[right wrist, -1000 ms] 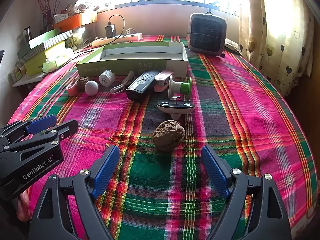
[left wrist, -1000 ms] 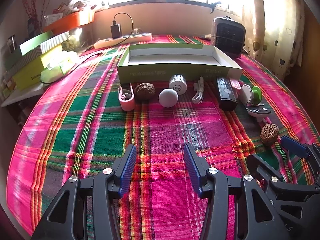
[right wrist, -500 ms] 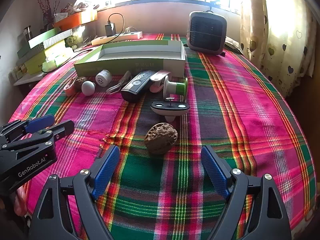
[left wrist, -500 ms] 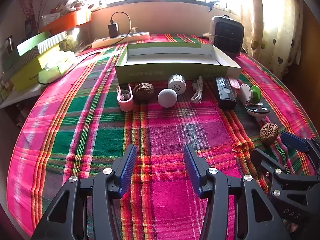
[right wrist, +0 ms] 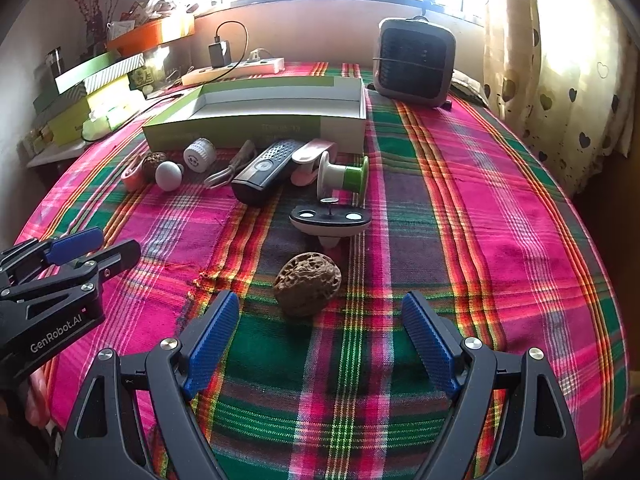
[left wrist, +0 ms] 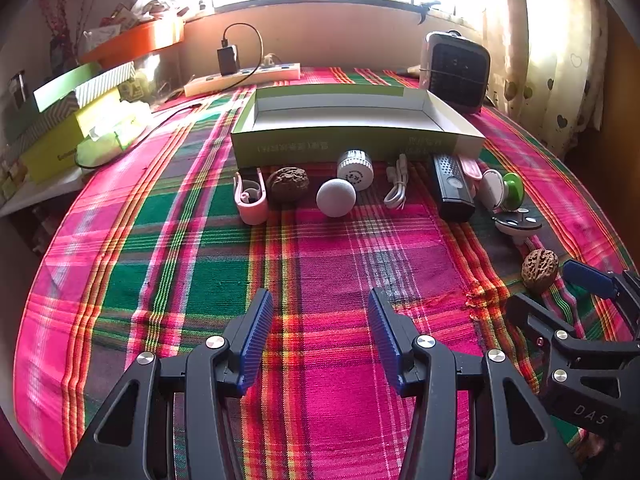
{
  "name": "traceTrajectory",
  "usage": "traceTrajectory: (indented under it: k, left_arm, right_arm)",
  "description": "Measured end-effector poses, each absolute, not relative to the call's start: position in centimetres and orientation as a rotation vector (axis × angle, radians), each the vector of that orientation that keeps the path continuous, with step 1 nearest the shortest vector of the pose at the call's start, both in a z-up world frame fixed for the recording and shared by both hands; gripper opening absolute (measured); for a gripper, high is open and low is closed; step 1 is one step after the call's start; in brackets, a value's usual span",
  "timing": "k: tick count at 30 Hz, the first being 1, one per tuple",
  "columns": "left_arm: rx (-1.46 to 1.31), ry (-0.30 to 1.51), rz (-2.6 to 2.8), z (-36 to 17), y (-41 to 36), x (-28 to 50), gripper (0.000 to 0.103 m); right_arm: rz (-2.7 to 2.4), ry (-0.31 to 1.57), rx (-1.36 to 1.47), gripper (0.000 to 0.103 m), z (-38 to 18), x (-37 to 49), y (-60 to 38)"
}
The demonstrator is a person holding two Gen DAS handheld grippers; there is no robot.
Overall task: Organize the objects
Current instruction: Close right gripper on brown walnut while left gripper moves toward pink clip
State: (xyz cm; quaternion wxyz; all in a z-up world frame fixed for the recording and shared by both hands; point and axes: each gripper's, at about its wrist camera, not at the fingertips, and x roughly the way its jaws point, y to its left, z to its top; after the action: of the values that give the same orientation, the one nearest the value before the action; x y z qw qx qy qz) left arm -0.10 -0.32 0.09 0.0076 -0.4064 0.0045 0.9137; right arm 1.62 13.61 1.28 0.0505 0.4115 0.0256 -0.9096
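The walnut [right wrist: 307,283] lies just ahead of the right tongs [right wrist: 320,344], between their spread tips, long axis crosswise. The left tongs [left wrist: 320,340], also apart and empty, are farther off toward the counter's left edge.

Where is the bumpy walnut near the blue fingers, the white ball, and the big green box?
walnut [right wrist: 307,283], right wrist view, its wrinkled top.
white ball [left wrist: 335,197], left wrist view, its round front.
green box [left wrist: 320,145], left wrist view, its near wall.
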Motion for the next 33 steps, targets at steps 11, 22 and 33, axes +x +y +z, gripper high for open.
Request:
traceTrajectory:
  k: [11, 22, 33]
  left_arm:
    - [-1.279, -0.021, 2.835, 0.0, -1.5, -0.9, 0.047]
    - [-1.274, -0.087, 2.788, 0.2, -2.6, -1.7, 0.047]
    - [-1.278, -0.134, 2.776, 0.2, -3.6, -2.6, 0.047]
  right_arm:
    - [-2.739, 0.088, 1.256, 0.083, 1.3, 1.3, 13.7]
    - [-2.741, 0.066, 1.245, 0.063, 1.6, 0.7, 14.3]
    - [-2.714, 0.056, 1.227, 0.036, 1.7, 0.4, 14.1]
